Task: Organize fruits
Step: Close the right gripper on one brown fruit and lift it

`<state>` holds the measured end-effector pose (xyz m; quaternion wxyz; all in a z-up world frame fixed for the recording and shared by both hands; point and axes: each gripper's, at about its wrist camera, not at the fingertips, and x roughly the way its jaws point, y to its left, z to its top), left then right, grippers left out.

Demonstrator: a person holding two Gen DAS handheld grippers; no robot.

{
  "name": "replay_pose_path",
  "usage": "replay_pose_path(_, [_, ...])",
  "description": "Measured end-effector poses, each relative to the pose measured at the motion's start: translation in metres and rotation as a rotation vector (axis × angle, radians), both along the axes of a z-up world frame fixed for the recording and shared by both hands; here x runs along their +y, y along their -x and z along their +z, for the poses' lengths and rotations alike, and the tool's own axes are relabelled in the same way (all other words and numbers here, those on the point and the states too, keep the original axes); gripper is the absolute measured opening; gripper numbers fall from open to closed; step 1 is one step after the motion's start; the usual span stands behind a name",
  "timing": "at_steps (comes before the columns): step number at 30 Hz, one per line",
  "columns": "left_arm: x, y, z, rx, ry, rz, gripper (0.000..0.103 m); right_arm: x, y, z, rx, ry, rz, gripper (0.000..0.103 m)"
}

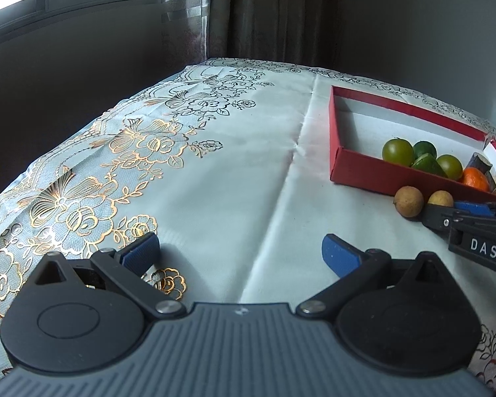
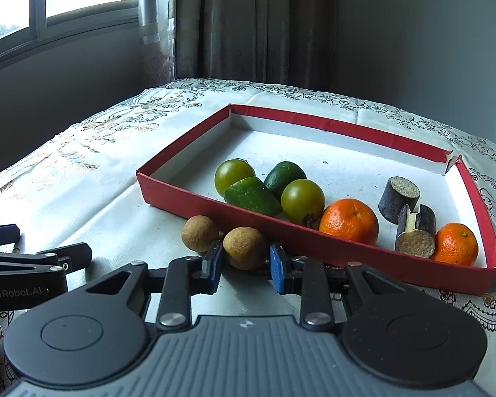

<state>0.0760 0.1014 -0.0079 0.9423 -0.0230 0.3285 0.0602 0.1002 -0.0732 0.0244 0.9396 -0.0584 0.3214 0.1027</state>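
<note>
Grey walls, a drawn curtain and a window at the upper left of the frame stand behind a bench (image 2: 92,198) covered in a pale floral cloth. On it lies a shallow red box (image 2: 314,248), right of centre, holding two round green fruits, two darker green pieces, two oranges (image 2: 349,220) and two dark cut stalk pieces.

Two small brown fruits lie outside, just beside the box's near wall. The right gripper (image 2: 244,261) has its fingers clenched on the nearer brown fruit (image 2: 243,246), low in the middle of the right wrist view; the blue pads press its two sides. The other brown fruit (image 2: 200,233) sits just left of it, close to or touching the left finger.

The left gripper (image 1: 239,253) hangs with its fingers released and nothing between them, above bare cloth at the lower centre of its own view.

Judging from here, the risks are these: the held fruit is round and gripped low on its sides, so it may squirt out on lifting; the neighbour may be nudged and roll off across the cloth; and the near wall of the box may catch the fruit if it is carried across too low
</note>
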Motion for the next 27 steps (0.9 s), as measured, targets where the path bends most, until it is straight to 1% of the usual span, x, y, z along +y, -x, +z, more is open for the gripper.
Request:
replay_pose_path(14, [0.000,-0.001,0.000,0.004,-0.008,0.000,0.103,-0.016,0.019,0.001,-0.014,-0.052,-0.015,0.029])
replay_pose_path(21, [0.000,-0.001,0.000,0.004,-0.008,0.000,0.103,-0.031,0.029,0.002,-0.017,-0.048,-0.030,0.029])
replay_pose_path(27, [0.000,-0.001,0.000,0.004,-0.008,0.000,0.103,-0.055,0.036,0.001,-0.024,-0.044,-0.062,0.029])
